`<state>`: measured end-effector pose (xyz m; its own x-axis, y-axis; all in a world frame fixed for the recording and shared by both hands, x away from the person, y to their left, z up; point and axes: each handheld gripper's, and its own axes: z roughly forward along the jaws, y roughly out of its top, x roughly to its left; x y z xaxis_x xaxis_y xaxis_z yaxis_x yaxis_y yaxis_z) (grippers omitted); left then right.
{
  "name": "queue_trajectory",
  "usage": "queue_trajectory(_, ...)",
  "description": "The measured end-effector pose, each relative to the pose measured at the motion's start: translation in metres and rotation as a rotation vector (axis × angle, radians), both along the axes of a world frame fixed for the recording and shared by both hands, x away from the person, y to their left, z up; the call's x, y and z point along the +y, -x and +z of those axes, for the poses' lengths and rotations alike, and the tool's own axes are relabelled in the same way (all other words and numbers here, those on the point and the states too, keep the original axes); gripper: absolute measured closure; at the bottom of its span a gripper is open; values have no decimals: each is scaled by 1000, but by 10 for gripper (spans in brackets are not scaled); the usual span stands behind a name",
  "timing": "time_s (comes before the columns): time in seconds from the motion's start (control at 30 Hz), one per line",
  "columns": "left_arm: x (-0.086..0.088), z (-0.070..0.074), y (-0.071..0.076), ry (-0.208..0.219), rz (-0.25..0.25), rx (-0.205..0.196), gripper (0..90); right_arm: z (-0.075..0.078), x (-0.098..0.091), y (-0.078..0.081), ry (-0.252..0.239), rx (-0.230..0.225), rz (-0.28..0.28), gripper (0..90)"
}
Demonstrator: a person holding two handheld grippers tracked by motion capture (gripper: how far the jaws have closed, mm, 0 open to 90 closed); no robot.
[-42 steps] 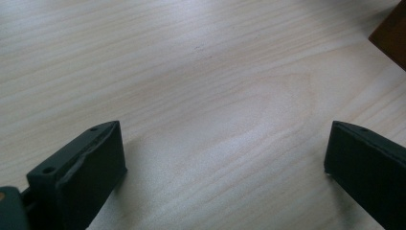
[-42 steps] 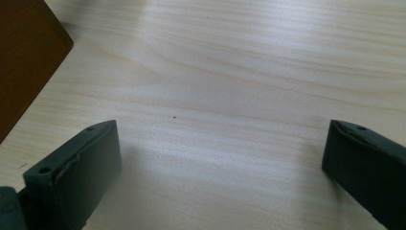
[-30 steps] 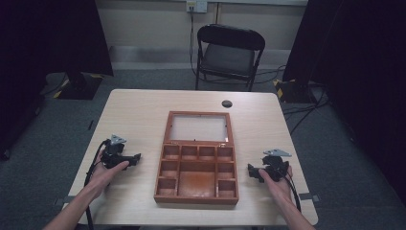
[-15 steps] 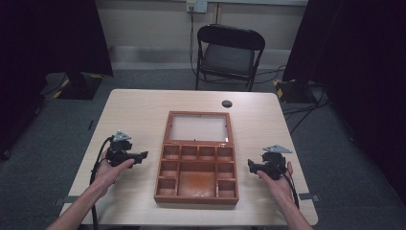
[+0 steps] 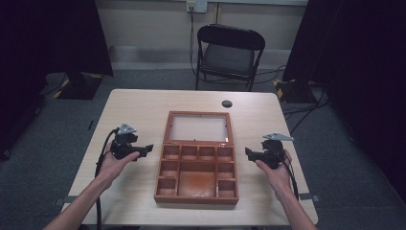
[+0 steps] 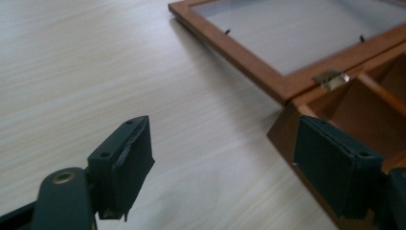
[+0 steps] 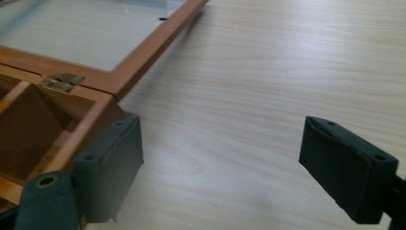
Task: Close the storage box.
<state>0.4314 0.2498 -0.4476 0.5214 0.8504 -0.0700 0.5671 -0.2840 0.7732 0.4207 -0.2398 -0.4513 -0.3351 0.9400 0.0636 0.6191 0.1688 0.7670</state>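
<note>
An open wooden box (image 5: 196, 199) with several empty compartments lies in the middle of the table. Its glass-paned lid (image 5: 197, 115) is folded flat behind it. My left gripper (image 5: 146, 149) hovers just left of the box, open and empty, jaws pointing at the box's left wall. In the left gripper view the gripper (image 6: 230, 143) faces the box's corner (image 6: 287, 129) and a brass hinge (image 6: 330, 79). My right gripper (image 5: 249, 153) hovers just right of the box, open and empty; its jaws have just narrowed a little. The right gripper (image 7: 227, 139) faces the box's wall (image 7: 95, 115).
The light wooden table (image 5: 139, 110) has bare room on both sides of the box. A small round black object (image 5: 227, 103) lies behind the lid. A black folding chair (image 5: 229, 52) stands beyond the table's far edge, with dark curtains at both sides.
Both hands have lifted off the table and moved up the picture. The left gripper has also drifted right, closer to the box. The box has not moved.
</note>
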Motion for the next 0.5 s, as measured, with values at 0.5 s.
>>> queue_trajectory(0.5, -20, 28, -43, 16, -47, -18, 201, 43, 37, -51, -37, -61, 118, 148)
